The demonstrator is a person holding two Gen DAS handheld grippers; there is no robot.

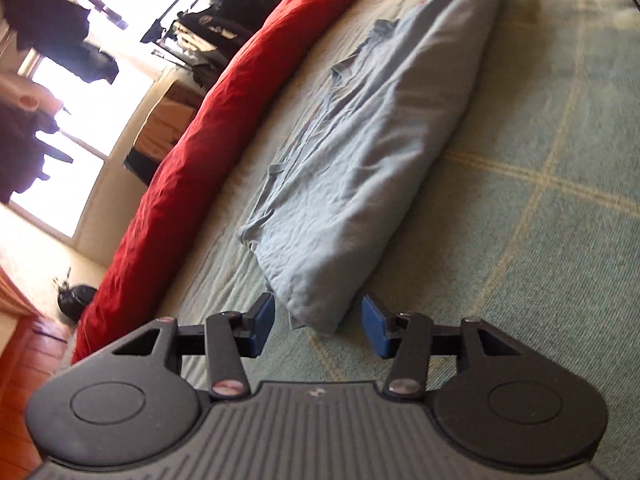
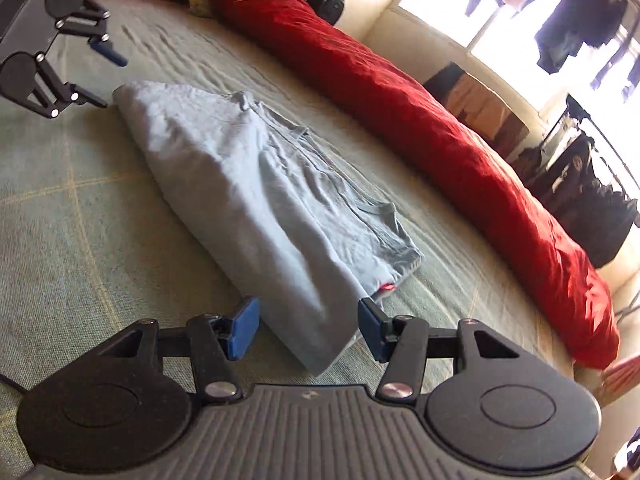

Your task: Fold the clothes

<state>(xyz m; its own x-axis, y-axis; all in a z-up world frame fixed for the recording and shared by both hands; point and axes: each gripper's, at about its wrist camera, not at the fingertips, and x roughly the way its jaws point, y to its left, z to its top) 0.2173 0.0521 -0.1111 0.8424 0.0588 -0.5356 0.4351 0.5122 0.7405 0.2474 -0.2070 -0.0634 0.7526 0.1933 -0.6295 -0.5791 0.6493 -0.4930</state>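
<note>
a pale grey-blue garment lies on the bed, on its green checked cover, doubled over lengthwise into a long narrow strip. one long side is a smooth rounded fold; along the other side the looser edges, with a hem and what looks like a sleeve, lie stacked and somewhat rumpled. a rolled red duvet runs along the far side of the bed, well apart from the garment.

the left claw stands wide, its blue pads on either side of one narrow end of the strip, with no cloth caught between them. the right claw is likewise wide at the opposite narrow end, with the corner of the cloth lying between its pads but not pinched. in the right wrist view the left claw shows at the far end, spread apart just beside the cloth.

judging from how it lies, at least one lengthwise fold is in place, and the strip is still long, so a crosswise fold, end brought to end, seems to be what is left for a compact bundle. whether the claws are about to grip the ends or have just let them go, the pictures do not settle. dark clothes hanging at the window may also be waiting, though that cannot be told.
</note>
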